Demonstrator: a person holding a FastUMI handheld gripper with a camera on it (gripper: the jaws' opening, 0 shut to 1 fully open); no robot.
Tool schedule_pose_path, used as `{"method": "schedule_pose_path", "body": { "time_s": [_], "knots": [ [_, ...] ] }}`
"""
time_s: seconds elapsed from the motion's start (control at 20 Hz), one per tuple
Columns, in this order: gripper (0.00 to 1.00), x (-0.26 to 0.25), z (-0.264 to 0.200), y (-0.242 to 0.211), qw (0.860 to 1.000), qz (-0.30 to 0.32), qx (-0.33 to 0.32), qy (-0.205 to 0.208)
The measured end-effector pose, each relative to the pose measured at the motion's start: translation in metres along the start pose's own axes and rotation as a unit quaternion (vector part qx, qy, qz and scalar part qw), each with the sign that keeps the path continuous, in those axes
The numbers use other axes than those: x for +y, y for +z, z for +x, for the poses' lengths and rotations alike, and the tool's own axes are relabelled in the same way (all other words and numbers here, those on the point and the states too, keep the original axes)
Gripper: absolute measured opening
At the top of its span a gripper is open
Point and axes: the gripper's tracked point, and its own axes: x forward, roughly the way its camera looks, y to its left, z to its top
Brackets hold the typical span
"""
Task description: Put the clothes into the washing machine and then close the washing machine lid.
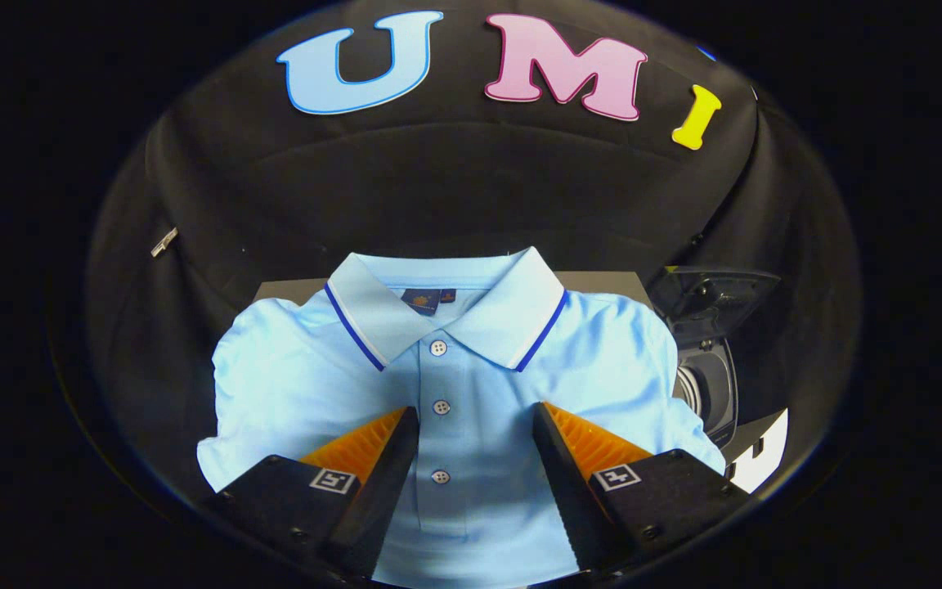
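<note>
Tool (475,421) fingers spread apart over polo shirt (455,384); washing machine (708,360) partly hidden behind it.

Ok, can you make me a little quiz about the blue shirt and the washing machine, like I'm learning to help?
1. True or false: the gripper is open, with the shirt placket between its fingers.
2. Where is the washing machine? A) beside the shirt, lid up B) under the shirt C) behind the collar
3. Fill in: the shirt lies flat and buttoned on the ____.

Key
1. True; the fingers are spread apart and press on nothing.
2. A; its lid stands open.
3. Table.
</note>
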Motion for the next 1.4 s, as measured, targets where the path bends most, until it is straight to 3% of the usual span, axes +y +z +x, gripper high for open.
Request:
{"method": "schedule_pose_path", "body": {
  "time_s": [0.15, 0.3, 0.55, 0.7, 1.0, 1.05, 1.4],
  "knots": [
    [0.90, -0.0011, 0.0019, -0.0006, 1.000, -0.002, 0.010, -0.007],
    [0.63, 0.0016, -0.0005, -0.0006, 1.000, 0.003, 0.016, -0.009],
    [0.63, 0.0002, 0.0006, 0.0001, 1.000, 0.010, 0.019, -0.014],
    [0.14, -0.0023, 0.0056, 0.0039, 1.000, -0.004, 0.003, -0.010],
    [0.14, -0.0033, 0.0032, 0.0035, 1.000, 0.022, -0.007, -0.001],
    [0.05, -0.0038, 0.0000, 0.0063, 1.000, 0.023, -0.012, -0.001],
    [0.05, -0.0038, 0.0035, 0.0071, 0.999, 0.021, -0.028, -0.006]
  ]
}}
